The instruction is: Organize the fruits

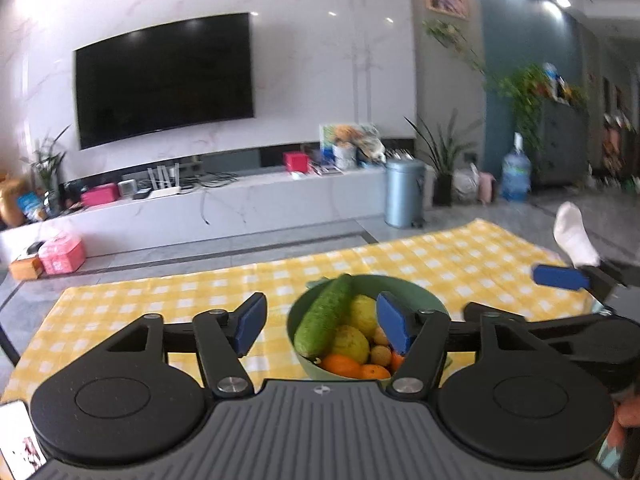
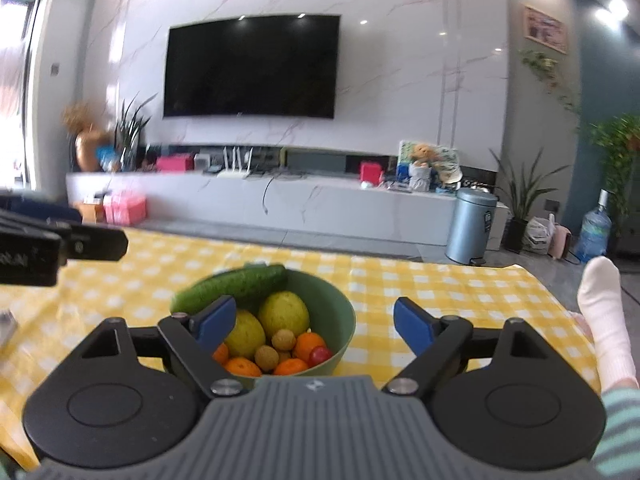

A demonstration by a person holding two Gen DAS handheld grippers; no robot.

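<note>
We see the green bowl (image 2: 344, 316) low in the centre of both views, on the yellow checked cloth (image 2: 440, 292). It holds a cucumber (image 2: 232, 290) leaning over its rim, yellow-green fruits (image 2: 284, 314), oranges (image 2: 242, 367) and small brown fruits (image 2: 266, 357). Our right gripper (image 2: 314, 324) and left gripper (image 1: 322, 328) both gape wide, holding nothing. A white sock (image 2: 608, 320) shows at right.
</note>
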